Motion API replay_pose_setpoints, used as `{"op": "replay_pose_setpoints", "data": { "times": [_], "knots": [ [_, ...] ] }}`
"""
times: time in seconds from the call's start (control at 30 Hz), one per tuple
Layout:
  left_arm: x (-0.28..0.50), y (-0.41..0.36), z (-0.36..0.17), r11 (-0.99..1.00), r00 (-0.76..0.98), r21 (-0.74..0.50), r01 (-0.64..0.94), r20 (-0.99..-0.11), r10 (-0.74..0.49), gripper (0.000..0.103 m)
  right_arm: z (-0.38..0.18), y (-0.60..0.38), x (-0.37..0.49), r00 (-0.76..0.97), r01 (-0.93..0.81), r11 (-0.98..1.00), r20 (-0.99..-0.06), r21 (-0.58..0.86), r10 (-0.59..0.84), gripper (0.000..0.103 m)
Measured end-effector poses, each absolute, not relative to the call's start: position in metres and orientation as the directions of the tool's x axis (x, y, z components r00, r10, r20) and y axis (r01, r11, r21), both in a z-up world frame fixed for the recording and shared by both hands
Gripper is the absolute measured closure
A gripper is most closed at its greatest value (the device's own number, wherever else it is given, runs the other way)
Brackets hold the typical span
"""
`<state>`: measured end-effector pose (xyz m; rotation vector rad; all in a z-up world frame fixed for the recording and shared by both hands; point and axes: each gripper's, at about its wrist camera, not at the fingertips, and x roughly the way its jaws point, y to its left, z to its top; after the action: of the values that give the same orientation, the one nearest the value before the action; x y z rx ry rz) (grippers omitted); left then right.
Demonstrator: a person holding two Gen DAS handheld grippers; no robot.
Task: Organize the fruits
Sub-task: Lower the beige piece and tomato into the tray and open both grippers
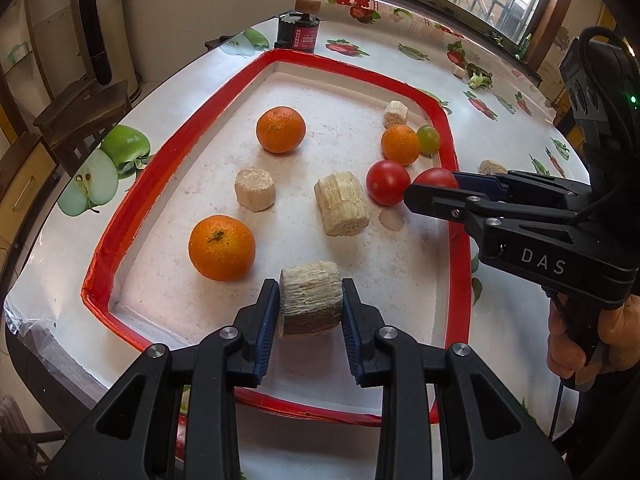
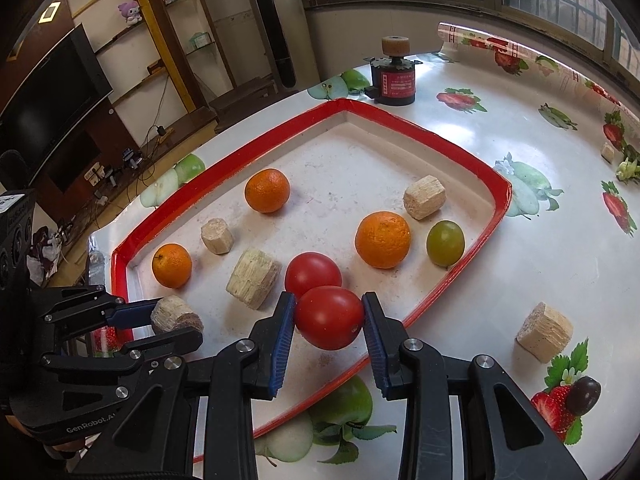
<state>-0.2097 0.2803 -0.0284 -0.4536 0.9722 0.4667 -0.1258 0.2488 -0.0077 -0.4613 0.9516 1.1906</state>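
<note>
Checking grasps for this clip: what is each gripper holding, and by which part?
Left gripper clamps a fibrous cane chunk across its curved sides. Right gripper clamps a red tomato across its widest middle.

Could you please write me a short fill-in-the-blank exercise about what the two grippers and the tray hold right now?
1. The left gripper is shut on a fibrous ____ chunk.
2. The right gripper is shut on a red ____.
3. The red-rimmed tray holds ____ oranges.
4. One ____ tomato lies beside an orange.

Missing words: sugarcane; tomato; three; green
</note>
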Motion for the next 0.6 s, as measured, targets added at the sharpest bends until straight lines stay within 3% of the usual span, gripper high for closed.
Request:
{"op": "replay_pose_setpoints", "data": {
  "times": [0.07, 0.2, 0.33, 0.6],
  "knots": [
    [-0.210, 0.280, -0.029, 0.811, 0.480, -0.153, -0.565, -0.860, 0.172, 0.074, -0.007, 0.249, -0.126, 0.069, -0.923, 0.347, -0.818, 0.165, 0.572, 0.068],
    [-0.210, 0.279, -0.030, 0.809, 0.461, -0.128, -0.574, -0.867, 0.190, 0.055, -0.005, 0.248, -0.125, 0.072, -0.921, 0.353, -0.816, 0.167, 0.574, 0.064],
    [-0.213, 0.280, -0.028, 0.804, 0.462, -0.126, -0.581, -0.864, 0.198, 0.055, 0.000, 0.245, -0.124, 0.083, -0.919, 0.357, -0.807, 0.165, 0.585, 0.053],
    [-0.217, 0.277, -0.022, 0.803, 0.459, -0.113, -0.585, -0.862, 0.214, 0.055, 0.009, 0.233, -0.120, 0.106, -0.912, 0.377, -0.795, 0.162, 0.598, 0.053]
  ]
}}
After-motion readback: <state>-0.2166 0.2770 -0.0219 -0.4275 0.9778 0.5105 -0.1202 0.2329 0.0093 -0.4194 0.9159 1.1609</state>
